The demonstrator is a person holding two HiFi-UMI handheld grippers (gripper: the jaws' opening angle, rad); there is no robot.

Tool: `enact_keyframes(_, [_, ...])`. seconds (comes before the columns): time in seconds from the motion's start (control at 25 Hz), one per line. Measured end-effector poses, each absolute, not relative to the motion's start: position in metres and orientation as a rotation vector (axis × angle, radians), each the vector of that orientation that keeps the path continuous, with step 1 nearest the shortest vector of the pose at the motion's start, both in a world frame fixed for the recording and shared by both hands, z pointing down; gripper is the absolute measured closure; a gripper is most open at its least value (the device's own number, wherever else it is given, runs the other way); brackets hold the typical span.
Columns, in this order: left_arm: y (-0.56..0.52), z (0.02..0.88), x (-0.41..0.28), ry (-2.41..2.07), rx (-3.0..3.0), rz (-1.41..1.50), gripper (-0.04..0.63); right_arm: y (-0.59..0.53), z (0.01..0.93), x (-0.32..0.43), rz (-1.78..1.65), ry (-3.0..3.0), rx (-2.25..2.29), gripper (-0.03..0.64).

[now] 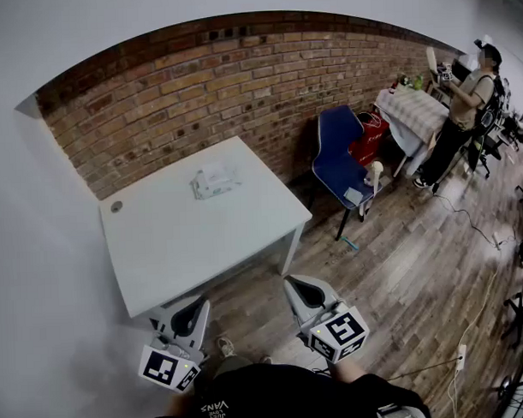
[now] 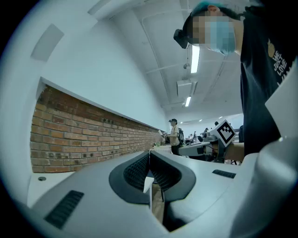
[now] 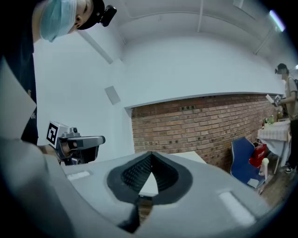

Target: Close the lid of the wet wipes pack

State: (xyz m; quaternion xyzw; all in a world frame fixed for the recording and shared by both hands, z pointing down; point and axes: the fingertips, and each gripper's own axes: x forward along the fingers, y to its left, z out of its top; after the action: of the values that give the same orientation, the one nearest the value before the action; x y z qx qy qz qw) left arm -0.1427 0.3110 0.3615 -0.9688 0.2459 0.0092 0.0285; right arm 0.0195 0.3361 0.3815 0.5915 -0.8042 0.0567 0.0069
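Note:
The wet wipes pack (image 1: 213,181), white and pale green, lies on the far half of the white table (image 1: 168,241); whether its lid stands up I cannot tell. My left gripper (image 1: 196,304) hangs below the table's near edge, its jaws closed with nothing between them. My right gripper (image 1: 298,286) is held over the wooden floor to the right of it, also shut and empty. In the left gripper view the left gripper (image 2: 150,153) has its tips touching. The right gripper (image 3: 150,155) looks the same in the right gripper view. Both stay well short of the pack.
A brick wall (image 1: 240,76) runs behind the table. A blue chair (image 1: 338,154) stands to the right, with a red bag (image 1: 370,133) beside it. Further right a person (image 1: 464,111) stands at a cloth-covered table (image 1: 412,113). A small round fitting (image 1: 116,206) sits on the table's left corner.

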Motion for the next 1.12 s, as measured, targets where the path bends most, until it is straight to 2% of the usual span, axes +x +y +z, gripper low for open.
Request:
enact_keyframes(0.56, [0.323,0.378,-0.139,0.779,-3.029,-0.038,0.588,0.35,0.387,0.014,0.186,-2.552,1.824,0.62])
enact_keyframes(1.12, [0.235,0.384,-0.127,0.686,-3.06,-0.033,0.588,0.271,0.384,0.022,0.189,-2.514,1.881,0.62])
